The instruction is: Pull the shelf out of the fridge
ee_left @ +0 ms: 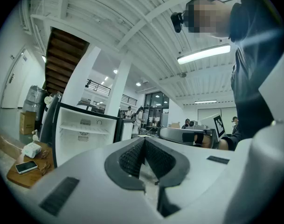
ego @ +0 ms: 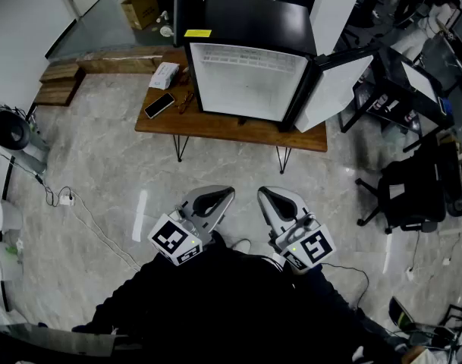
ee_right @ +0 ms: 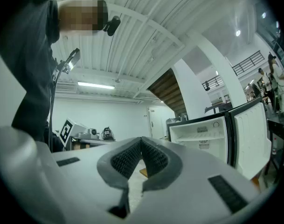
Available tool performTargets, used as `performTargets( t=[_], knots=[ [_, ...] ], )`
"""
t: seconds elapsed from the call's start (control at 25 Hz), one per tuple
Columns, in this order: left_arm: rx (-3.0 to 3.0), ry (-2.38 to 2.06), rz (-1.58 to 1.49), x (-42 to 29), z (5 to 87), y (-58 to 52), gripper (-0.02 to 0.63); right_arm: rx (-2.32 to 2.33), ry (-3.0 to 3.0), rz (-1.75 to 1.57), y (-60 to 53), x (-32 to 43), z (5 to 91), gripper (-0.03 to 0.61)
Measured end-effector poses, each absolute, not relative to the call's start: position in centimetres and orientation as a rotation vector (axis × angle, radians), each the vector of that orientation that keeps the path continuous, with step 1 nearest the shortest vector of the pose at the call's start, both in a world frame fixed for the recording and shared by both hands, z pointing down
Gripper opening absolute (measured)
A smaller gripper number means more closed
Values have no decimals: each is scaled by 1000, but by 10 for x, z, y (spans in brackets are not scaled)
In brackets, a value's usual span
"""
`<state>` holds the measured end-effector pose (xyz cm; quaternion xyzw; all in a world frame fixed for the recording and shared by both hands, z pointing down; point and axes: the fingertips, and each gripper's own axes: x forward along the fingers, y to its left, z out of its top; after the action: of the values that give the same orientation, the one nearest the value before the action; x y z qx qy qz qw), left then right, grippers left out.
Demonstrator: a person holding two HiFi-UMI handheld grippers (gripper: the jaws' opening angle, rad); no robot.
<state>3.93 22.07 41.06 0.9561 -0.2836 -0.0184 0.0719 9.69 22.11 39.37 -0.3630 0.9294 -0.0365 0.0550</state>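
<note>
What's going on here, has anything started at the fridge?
Not yet. A person stands back from the fridge, which sits on a low table with its door swung open. The left gripper and the right gripper are held close to the body, both shut and empty. The shelf sits inside the fridge, untouched.

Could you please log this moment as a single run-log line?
fridge: open | shelf: inside | left gripper: shut, empty | right gripper: shut, empty | contact: none

Closed, empty left tongs (ee_left: 144, 143); open fridge (ee_left: 83, 132) beyond
</note>
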Motion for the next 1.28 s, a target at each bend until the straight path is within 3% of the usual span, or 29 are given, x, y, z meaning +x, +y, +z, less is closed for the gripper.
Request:
performTargets(
  t=[0.8, 1.28],
  knots=[
    [2878, -848, -38, 35, 406, 229, 6, -1179, 2774, -113, 224, 100, 387, 8],
    [2836, -849, -61, 33, 414, 180, 6, -1233, 2766, -145, 178, 104, 404, 8]
  ],
)
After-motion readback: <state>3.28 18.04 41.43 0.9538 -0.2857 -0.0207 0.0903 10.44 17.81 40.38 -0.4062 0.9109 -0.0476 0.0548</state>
